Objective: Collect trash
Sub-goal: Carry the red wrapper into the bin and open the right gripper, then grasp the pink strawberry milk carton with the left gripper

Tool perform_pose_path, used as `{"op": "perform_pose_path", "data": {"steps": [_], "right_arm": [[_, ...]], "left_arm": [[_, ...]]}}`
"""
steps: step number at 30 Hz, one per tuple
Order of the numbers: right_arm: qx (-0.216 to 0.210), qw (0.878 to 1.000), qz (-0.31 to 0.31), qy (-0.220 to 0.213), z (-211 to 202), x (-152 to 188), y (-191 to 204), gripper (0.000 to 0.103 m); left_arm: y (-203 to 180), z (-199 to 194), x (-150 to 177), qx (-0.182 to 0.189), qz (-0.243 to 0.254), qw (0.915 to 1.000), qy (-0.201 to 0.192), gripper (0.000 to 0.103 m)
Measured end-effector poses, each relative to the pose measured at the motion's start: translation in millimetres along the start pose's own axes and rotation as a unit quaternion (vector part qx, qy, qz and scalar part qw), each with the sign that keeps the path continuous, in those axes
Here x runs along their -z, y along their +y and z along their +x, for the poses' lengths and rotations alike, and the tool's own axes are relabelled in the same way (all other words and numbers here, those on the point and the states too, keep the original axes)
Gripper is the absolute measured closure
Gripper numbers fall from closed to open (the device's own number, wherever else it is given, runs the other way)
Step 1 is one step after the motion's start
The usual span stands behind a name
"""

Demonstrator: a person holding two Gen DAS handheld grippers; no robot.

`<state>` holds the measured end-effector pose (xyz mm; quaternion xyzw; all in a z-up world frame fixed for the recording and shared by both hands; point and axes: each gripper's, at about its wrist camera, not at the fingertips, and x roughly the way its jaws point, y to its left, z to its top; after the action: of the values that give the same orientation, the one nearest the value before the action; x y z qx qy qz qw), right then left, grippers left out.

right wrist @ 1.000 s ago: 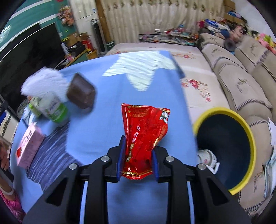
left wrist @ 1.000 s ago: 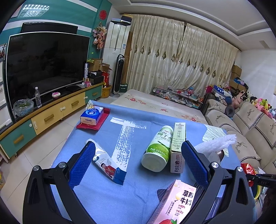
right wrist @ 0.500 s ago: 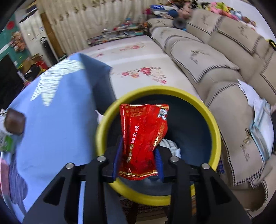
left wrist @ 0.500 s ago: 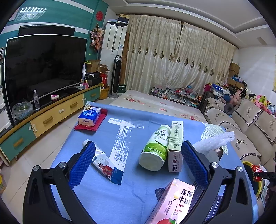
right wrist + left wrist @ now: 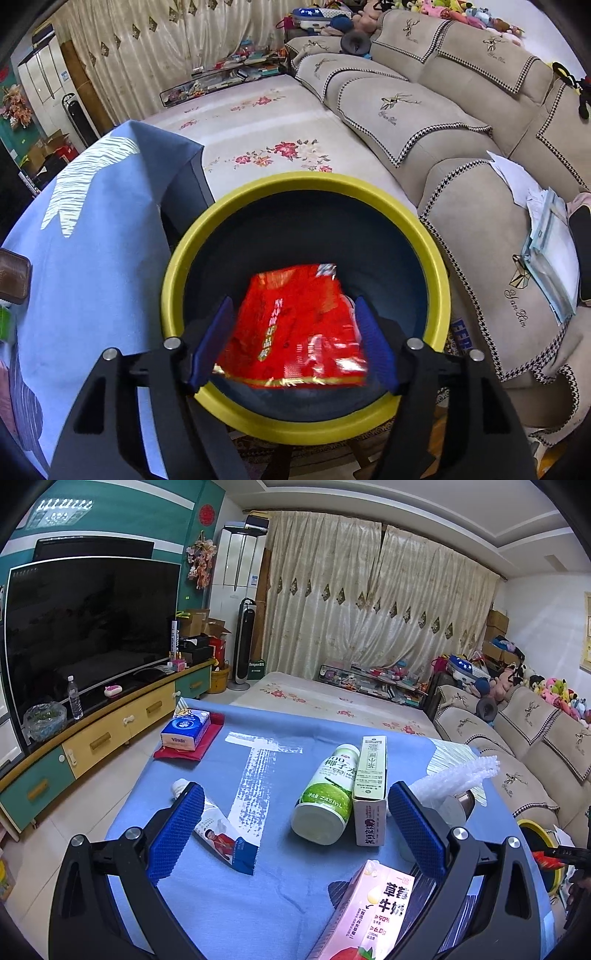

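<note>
My right gripper (image 5: 293, 302) hangs over a dark bin with a yellow rim (image 5: 310, 181), beside the blue-clothed table (image 5: 96, 236). Its jaws are opening, and a red snack packet (image 5: 291, 325) is blurred between them, free of the pads and dropping into the bin. My left gripper (image 5: 295, 790) stands open above the table with nothing held. Below it lie a green-labelled bottle (image 5: 328, 797), a tall narrow box (image 5: 371, 775), a squeezed tube (image 5: 221, 838), a pink milk carton (image 5: 369, 912) and a white foam net (image 5: 458, 779).
A beige sofa (image 5: 461, 140) with papers on it runs along the right of the bin. A tissue pack (image 5: 186, 729) on a red cloth sits at the table's far left corner. A TV cabinet (image 5: 110, 734) lines the left wall. A flowered rug (image 5: 258, 110) lies beyond the table.
The right gripper swung from above the table to over the bin, then its jaws spread and the red packet slipped free. The left gripper stayed put.
</note>
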<state>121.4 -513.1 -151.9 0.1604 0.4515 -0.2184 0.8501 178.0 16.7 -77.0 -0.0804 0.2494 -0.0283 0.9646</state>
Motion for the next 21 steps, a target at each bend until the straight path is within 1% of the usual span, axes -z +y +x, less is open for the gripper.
{"op": "perform_pose_path", "data": {"steps": [1, 4, 10, 16, 18, 21], "right_arm": [[0.001, 1.0, -0.001, -0.003, -0.7, -0.7, 0.1, 0.031], [0.005, 1.0, 0.0, -0.005, -1.1, -3.3, 0.3, 0.031], [-0.003, 1.0, -0.001, -0.012, -9.7, -3.7, 1.1, 0.03], [-0.011, 1.0, -0.009, -0.015, -16.6, -0.5, 7.3, 0.028], [-0.014, 1.0, -0.009, -0.015, -17.7, 0.3, 7.1, 0.028], [-0.019, 1.0, -0.006, -0.016, -19.9, 2.4, 6.2, 0.028]], "left_arm": [[-0.5, 0.2, -0.1, 0.0, 0.001, 1.0, 0.0, 0.005], [-0.9, 0.5, 0.2, 0.0, 0.002, 1.0, 0.001, 0.005], [-1.6, 1.3, 0.8, 0.002, 0.003, 1.0, 0.004, 0.005], [-9.1, 0.6, 1.9, 0.003, 0.021, 0.9998, 0.003, 0.005], [-12.1, -0.3, 2.4, 0.009, 0.027, 0.9996, 0.003, 0.005], [-14.9, -2.2, 1.6, 0.03, 0.025, 0.9992, 0.011, 0.005]]}}
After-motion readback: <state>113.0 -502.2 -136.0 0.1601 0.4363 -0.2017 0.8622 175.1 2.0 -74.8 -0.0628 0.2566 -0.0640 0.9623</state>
